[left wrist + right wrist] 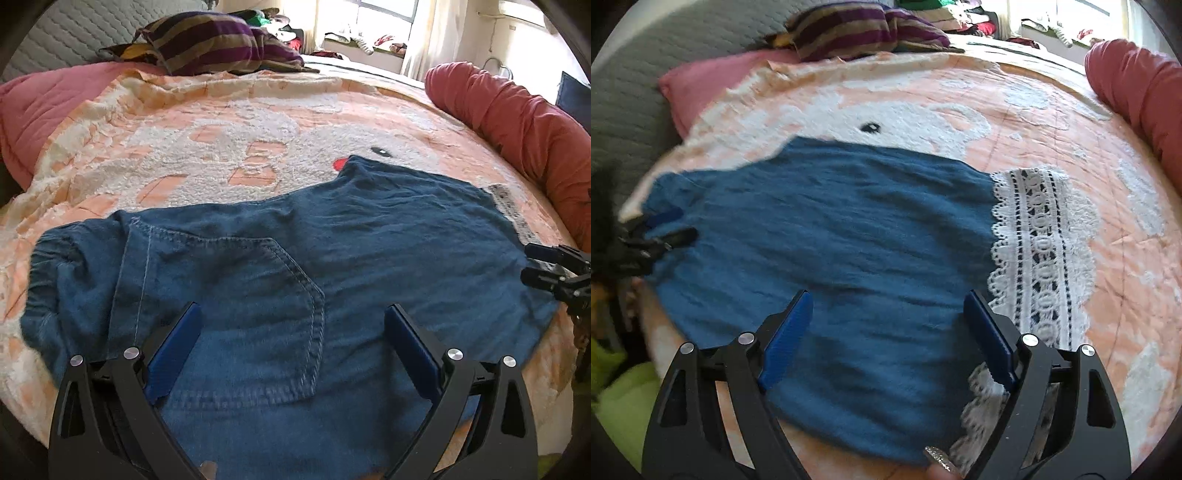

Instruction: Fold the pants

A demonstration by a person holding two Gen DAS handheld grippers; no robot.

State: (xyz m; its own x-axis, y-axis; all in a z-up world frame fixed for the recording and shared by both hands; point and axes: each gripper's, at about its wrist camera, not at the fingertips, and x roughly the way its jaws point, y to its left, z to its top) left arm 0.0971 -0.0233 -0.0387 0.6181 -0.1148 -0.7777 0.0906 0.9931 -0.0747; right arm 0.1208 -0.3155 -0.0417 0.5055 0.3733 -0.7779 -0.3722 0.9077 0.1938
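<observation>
Blue pants (295, 266) lie flat on the bed's blanket (184, 147), lace hem (1041, 251) rightward. Left tool (293, 325) and right tool (888, 314) both gape, empty, above the pants. Soft, light, limp cloth; pinch waistband and hem edges.

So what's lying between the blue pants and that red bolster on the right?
In the right wrist view, the pants' white lace trim, then bare peach blanket up to the red bolster.

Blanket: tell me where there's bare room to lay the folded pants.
Free: the blanket beyond the pants, up to the striped pillow, and the strip between the lace hem and the red bolster. Crowded: the near edge, under both open grippers.
</observation>
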